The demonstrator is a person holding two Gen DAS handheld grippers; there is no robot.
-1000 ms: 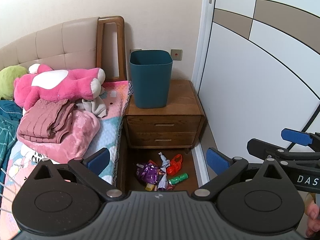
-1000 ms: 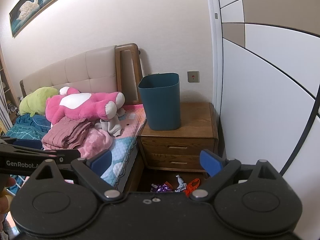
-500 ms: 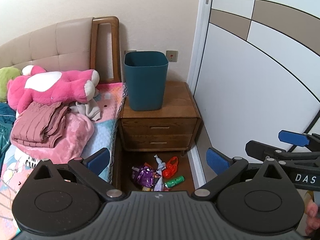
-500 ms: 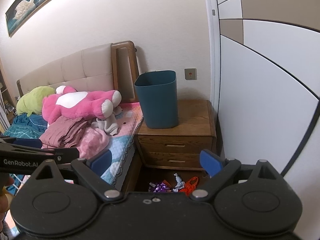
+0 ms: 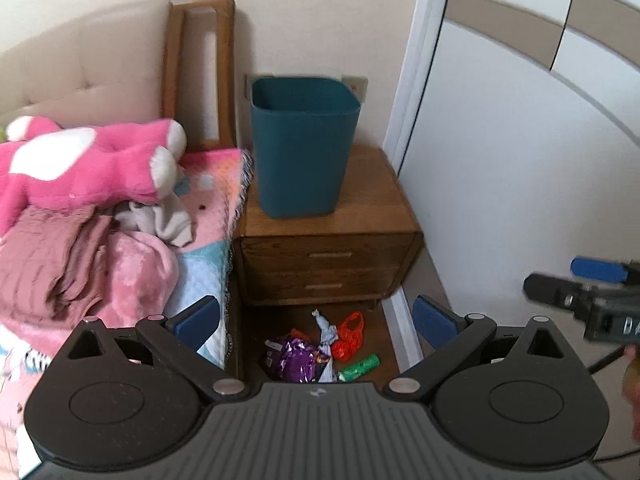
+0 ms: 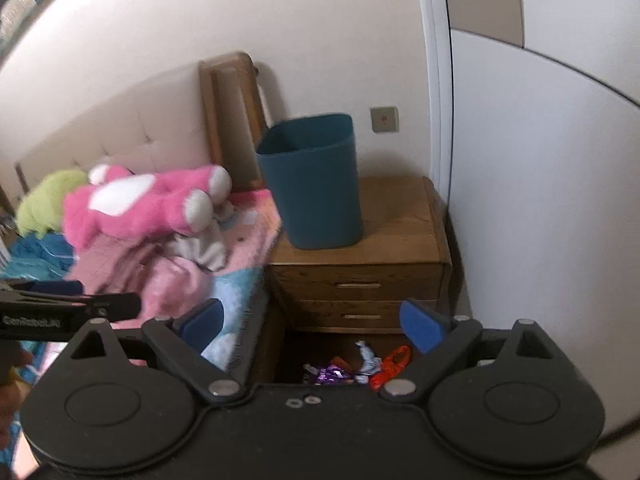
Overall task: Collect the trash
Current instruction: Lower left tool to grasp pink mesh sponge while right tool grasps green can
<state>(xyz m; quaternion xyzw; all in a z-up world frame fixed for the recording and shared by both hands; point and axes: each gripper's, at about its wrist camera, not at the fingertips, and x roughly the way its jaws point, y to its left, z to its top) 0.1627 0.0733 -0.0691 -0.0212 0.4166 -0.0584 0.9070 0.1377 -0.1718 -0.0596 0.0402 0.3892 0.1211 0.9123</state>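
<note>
Trash pile (image 5: pixel 316 354): lies on the dark wood floor directly in front of the nightstand, in the gap between bed and wardrobe.
Pile contents: purple wrapper (image 5: pixel 294 360), crumpled pale wrapper (image 5: pixel 326 330), orange-red plastic piece (image 5: pixel 350 334), green roll (image 5: pixel 358 367); items touch or overlap.
Bin (image 5: pixel 304 146): teal, upright, open top, stands on the nightstand top toward its left rear.
Nightstand (image 5: pixel 328 268): brown wood, two drawers, both closed.
Left gripper (image 5: pixel 316 318): fingers spread wide, nothing between the blue pads; hangs above the pile, apart from it.
Right gripper (image 6: pixel 312 326): fingers spread wide, holding nothing; aimed at the nightstand front, pile partly visible below it.
Bed (image 5: pixel 208 240): just left of the nightstand, carrying a pink plush toy (image 5: pixel 92 164) and folded pink cloths (image 5: pixel 80 256).
Wardrobe door (image 5: pixel 520 152): white, right of the nightstand.
Image quality: both views show motion blur.
</note>
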